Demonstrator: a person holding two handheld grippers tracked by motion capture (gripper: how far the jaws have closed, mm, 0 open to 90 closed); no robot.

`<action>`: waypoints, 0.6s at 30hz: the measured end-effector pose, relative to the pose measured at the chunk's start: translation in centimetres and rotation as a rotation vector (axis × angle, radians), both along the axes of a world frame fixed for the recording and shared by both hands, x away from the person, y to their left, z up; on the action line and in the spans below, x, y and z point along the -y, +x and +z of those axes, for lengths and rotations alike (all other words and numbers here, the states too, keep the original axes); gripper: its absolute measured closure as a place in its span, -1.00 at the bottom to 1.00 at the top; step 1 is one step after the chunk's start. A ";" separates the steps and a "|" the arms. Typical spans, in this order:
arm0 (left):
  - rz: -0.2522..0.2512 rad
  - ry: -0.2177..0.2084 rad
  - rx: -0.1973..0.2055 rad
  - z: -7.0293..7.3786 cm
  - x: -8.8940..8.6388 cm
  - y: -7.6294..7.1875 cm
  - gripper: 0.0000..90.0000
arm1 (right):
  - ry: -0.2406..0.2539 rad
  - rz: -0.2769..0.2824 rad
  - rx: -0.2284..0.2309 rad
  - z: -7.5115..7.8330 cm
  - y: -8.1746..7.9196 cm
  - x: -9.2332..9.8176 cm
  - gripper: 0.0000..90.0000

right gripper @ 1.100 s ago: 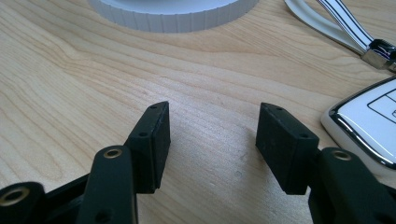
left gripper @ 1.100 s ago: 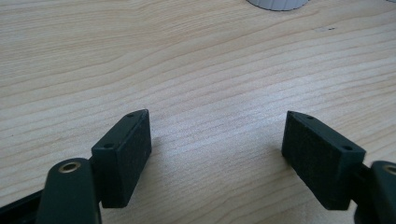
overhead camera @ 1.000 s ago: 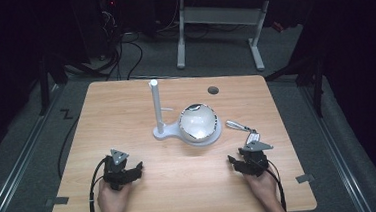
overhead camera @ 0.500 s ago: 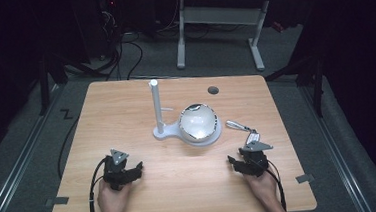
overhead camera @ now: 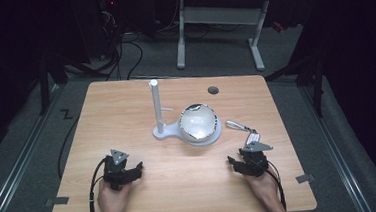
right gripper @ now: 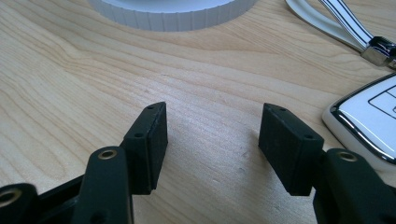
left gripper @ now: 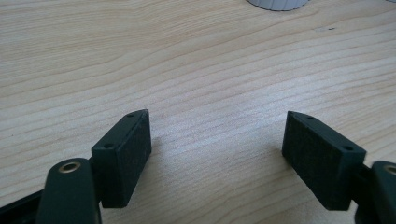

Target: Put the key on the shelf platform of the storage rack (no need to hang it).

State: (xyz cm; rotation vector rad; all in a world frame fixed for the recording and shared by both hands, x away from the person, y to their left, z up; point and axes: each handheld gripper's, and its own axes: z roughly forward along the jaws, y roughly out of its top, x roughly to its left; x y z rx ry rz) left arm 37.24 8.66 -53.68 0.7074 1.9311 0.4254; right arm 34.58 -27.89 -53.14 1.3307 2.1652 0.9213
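Observation:
My left gripper (overhead camera: 131, 166) (left gripper: 217, 126) rests low over the wooden table (overhead camera: 126, 110) at the front left, open, with only bare wood between its pads. At the front right my right gripper (overhead camera: 235, 162) (right gripper: 212, 119) is open too. Its jaws have just been opening, and nothing lies between them. Ahead, mid-table, stands a white holder with an upright post (overhead camera: 155, 106) and a round shiny dish (overhead camera: 198, 123) on a ribbed white base (right gripper: 173, 14) (left gripper: 278, 3). A white key fob (overhead camera: 252, 137) (right gripper: 369, 116) with a metal clip (overhead camera: 237, 125) (right gripper: 348, 21) lies just beyond the right gripper.
A dark round hole (overhead camera: 213, 90) sits near the table's far edge. Beyond the table stand a white desk frame (overhead camera: 215, 19) and cables on the grey floor. A cable trails from each gripper toward the front edge.

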 end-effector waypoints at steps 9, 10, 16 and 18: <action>-0.001 -0.001 0.000 0.0 0.0 0.0 -0.46 | -0.003 -0.001 -0.010 0.1 0.0 -0.1 0.01; -0.002 0.000 0.000 0.0 0.0 0.0 -0.46 | -0.002 0.001 -0.011 0.2 0.0 -0.1 0.03; -0.002 0.000 0.000 0.0 0.0 0.0 -0.46 | 0.011 0.004 -0.006 0.4 -0.2 -0.1 0.04; -0.001 -0.001 0.000 0.0 0.0 0.0 -0.46 | 0.011 -0.001 -0.003 0.5 -0.3 0.1 0.03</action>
